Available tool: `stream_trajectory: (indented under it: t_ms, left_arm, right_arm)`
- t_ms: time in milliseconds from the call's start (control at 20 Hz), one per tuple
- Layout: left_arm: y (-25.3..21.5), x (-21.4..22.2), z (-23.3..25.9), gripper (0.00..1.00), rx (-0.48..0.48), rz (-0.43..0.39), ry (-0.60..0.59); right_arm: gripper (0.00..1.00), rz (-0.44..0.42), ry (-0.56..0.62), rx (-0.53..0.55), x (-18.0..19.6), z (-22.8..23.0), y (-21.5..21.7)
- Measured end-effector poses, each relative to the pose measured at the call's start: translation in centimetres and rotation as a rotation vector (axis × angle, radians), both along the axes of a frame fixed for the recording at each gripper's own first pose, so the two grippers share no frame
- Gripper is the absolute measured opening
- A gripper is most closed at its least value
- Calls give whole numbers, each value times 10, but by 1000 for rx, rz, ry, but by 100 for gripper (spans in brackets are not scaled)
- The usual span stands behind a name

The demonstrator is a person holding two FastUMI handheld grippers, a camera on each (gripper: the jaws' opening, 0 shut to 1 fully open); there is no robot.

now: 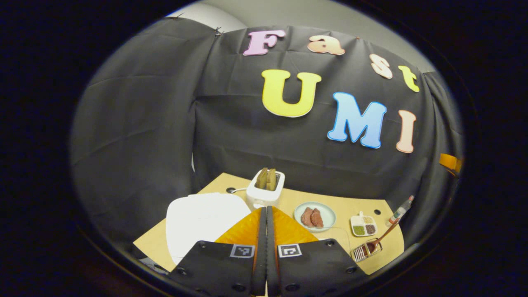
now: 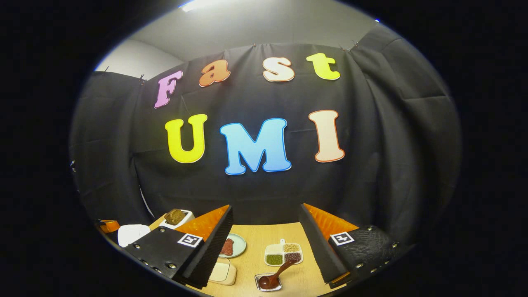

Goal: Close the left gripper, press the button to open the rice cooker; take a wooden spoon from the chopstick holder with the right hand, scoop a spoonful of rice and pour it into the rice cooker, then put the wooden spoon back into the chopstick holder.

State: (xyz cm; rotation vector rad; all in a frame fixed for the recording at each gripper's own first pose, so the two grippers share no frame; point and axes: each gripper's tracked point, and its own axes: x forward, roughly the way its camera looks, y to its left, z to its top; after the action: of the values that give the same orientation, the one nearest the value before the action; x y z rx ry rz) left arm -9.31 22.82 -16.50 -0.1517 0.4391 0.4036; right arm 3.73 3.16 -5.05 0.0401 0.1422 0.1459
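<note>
My left gripper (image 1: pixel 264 209) is shut with nothing between its fingers, held above the table just right of the white rice cooker (image 1: pixel 202 222), whose lid is down. The wooden spoon (image 1: pixel 381 239) rests in the metal chopstick holder (image 1: pixel 363 252) at the table's right front. A divided dish of grains (image 1: pixel 363 225) sits behind it. In the right gripper view my right gripper (image 2: pixel 265 210) is open and empty, high above the spoon (image 2: pixel 273 277), the holder (image 2: pixel 268 285) and the grain dish (image 2: pixel 283 253). The rice cooker (image 2: pixel 132 233) lies far left.
A white toaster with bread (image 1: pixel 266 187) stands behind the cooker. A plate of meat slices (image 1: pixel 314 216) sits mid-table. A small bottle (image 1: pixel 401 211) stands at the right edge. A cream box (image 2: pixel 222 272) lies near the plate (image 2: pixel 237 246).
</note>
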Motion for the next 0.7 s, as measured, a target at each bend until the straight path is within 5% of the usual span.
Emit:
stream_trajectory:
  t_ms: [150, 400, 700]
  left_arm:
    - [21, -11, -29, 3, -100, 51, 62]
    - [50, -27, -67, 11, -197, 129, 179]
    - [66, -35, -102, 7, -251, 165, 256]
  right_arm:
    - [97, 0, 16, -5, -2, -8, -2]
    - [97, -17, 31, -1, -4, -11, -11]
    - [97, -29, 40, -4, -8, -15, -18]
